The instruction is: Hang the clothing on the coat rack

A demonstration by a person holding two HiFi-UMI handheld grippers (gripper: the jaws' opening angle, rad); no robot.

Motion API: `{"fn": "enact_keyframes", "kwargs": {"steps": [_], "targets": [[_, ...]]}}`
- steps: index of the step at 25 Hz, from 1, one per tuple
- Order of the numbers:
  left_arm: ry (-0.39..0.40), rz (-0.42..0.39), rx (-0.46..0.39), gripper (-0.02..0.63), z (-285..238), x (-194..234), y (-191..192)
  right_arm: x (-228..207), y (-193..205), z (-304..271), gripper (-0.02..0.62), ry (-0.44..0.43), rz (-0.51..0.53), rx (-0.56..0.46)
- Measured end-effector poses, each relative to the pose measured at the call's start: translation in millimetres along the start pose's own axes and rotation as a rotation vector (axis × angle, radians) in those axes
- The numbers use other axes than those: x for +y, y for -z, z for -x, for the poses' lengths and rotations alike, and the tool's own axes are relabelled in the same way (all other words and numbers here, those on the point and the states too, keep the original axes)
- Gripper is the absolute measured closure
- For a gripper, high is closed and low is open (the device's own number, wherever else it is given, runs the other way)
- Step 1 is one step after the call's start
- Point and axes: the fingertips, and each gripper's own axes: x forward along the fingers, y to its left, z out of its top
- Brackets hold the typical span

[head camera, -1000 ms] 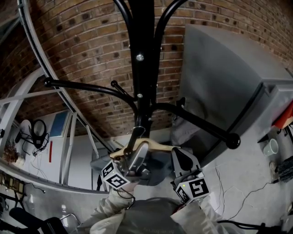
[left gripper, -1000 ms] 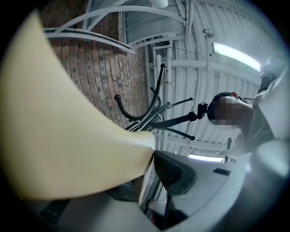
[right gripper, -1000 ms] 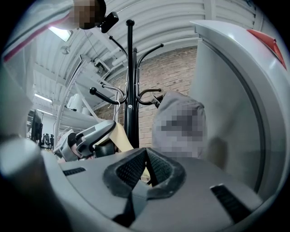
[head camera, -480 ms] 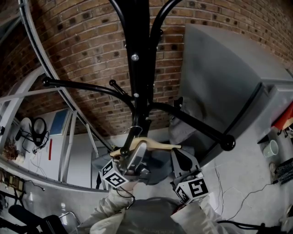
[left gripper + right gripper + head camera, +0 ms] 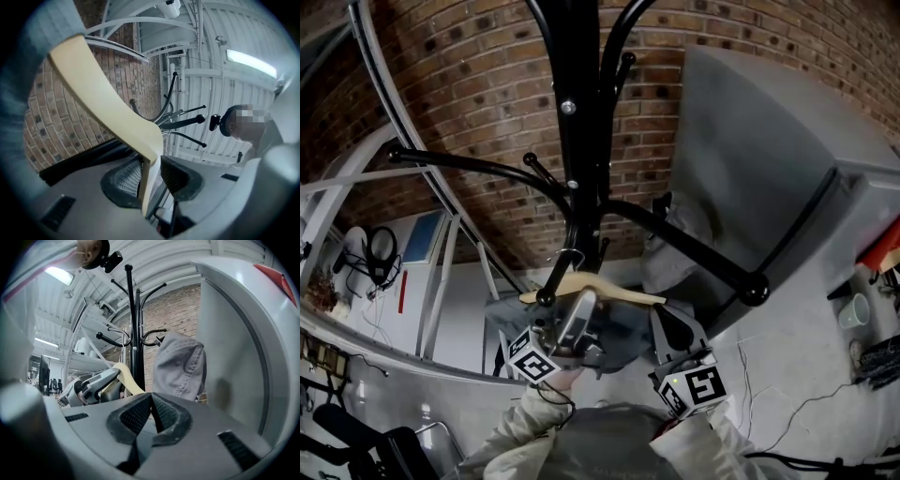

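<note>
The black coat rack (image 5: 581,112) stands in the middle of the head view. A pale wooden hanger (image 5: 609,289) with grey clothing (image 5: 623,337) under it lies across a short lower peg (image 5: 546,298); its wire hook shows faintly above that peg. My left gripper (image 5: 584,305) reaches up to the hanger. Its jaws have just been opening, and the hanger bar (image 5: 108,108) stands between them with a gap at the right pad (image 5: 180,176). My right gripper (image 5: 670,323) is beside it, shut (image 5: 151,401) with nothing seen between the pads.
Another grey garment (image 5: 180,364) hangs on the rack's right side (image 5: 675,248). A long rack arm (image 5: 703,253) juts right above my right gripper. A big grey panel (image 5: 769,141) stands at the right, a brick wall (image 5: 469,75) behind, white metal framing (image 5: 441,272) at the left.
The hanger sits a little higher and further left against the short peg than before, and its hook now shows. Both grippers have stayed about where they were.
</note>
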Motion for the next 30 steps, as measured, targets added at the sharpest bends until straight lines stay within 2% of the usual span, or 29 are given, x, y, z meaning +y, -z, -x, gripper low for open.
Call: {"fn": "enact_keyframes", "kwargs": {"steps": [9, 18, 22, 26, 30], "targets": [[-0.081, -0.028, 0.018, 0.489, 20, -1, 17, 6, 11, 10, 0.571, -0.040, -0.016, 0.028], [-0.133, -0.111, 0.086, 0.514, 44, -15, 22, 32, 14, 20, 0.571, -0.062, -0.032, 0.026], [-0.171, -0.175, 0.140, 0.534, 62, -19, 20, 50, 16, 21, 0.571, -0.056, -0.030, 0.037], [-0.258, -0.274, 0.239, 0.578, 88, -17, 18, 76, 15, 22, 0.571, -0.047, -0.016, 0.022], [-0.303, -0.372, 0.297, 0.597, 114, -22, 8, 103, 12, 24, 0.571, -0.034, -0.004, 0.014]]}}
